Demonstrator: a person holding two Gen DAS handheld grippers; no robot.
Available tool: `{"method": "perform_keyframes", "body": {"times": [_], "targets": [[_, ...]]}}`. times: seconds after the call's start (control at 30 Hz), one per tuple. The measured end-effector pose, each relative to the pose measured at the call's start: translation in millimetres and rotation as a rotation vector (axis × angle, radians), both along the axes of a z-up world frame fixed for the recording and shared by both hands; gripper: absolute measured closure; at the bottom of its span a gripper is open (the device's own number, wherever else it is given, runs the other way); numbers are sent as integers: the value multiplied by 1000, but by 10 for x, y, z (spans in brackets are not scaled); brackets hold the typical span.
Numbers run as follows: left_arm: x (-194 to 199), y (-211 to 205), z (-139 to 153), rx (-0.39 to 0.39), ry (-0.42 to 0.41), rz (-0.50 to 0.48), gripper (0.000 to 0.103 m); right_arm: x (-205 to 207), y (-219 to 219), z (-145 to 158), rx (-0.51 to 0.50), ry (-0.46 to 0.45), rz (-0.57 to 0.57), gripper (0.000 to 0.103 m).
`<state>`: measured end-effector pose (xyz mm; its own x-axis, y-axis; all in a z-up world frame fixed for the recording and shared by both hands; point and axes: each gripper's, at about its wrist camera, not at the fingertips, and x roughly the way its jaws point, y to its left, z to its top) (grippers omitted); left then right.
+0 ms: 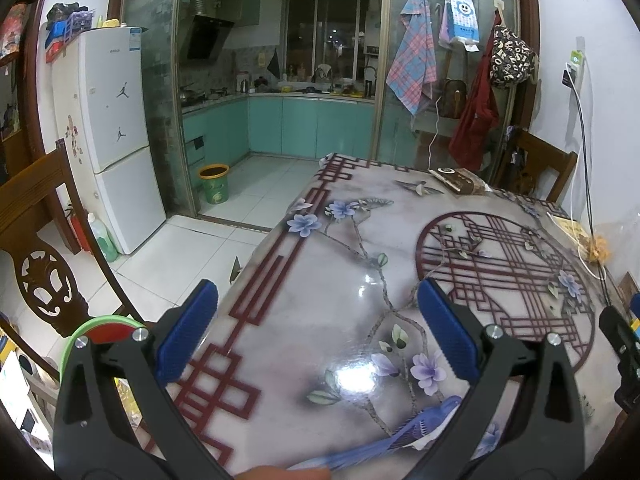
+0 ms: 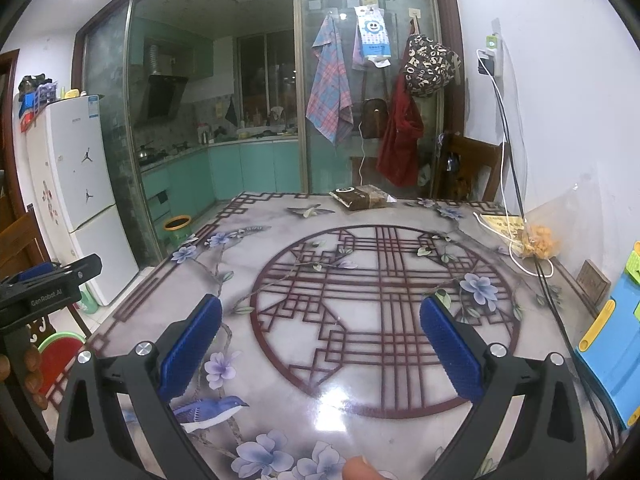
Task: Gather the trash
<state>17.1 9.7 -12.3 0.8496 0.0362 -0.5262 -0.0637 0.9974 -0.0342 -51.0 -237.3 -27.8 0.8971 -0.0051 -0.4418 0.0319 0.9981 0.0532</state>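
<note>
Nearest, the left gripper [image 1: 318,328] and right gripper [image 2: 320,336], each with 2 blue ribbed pads spread wide, holding nothing, poised above the glossy floral-printed tablecloth [image 2: 360,280]. At the right edge of the table, a clear plastic bag of orange bits [image 2: 538,242], probably snack scraps, lying against white and black cables [image 2: 516,248]. At the far edge, a flat brown plastic-wrapped packet [image 2: 362,197], well apart from both grippers. Beyond, on the white kitchen floor tiles, a green waste bin with a yellow rim [image 1: 215,183], beside the tall white 2-door fridge [image 1: 116,128].
</note>
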Motion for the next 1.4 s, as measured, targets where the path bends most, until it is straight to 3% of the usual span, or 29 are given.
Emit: {"method": "perform_keyframes", "body": {"times": [0.9,1.17,1.27,1.4], "targets": [[-22,-15,-68,3,6,-10,5,-9,-17,-33,-4,9,-1,7],[-22,-213,-93,-19,41,-111,5,-46,-112,-160,-38,37,-6,7],[28,-396,-213,8,71,-171,5,0,-256,-249,-49,76,-33,7],[264,-613,-551,49,148,-165,5,161,-578,-451,-36,144,-116,7]]}}
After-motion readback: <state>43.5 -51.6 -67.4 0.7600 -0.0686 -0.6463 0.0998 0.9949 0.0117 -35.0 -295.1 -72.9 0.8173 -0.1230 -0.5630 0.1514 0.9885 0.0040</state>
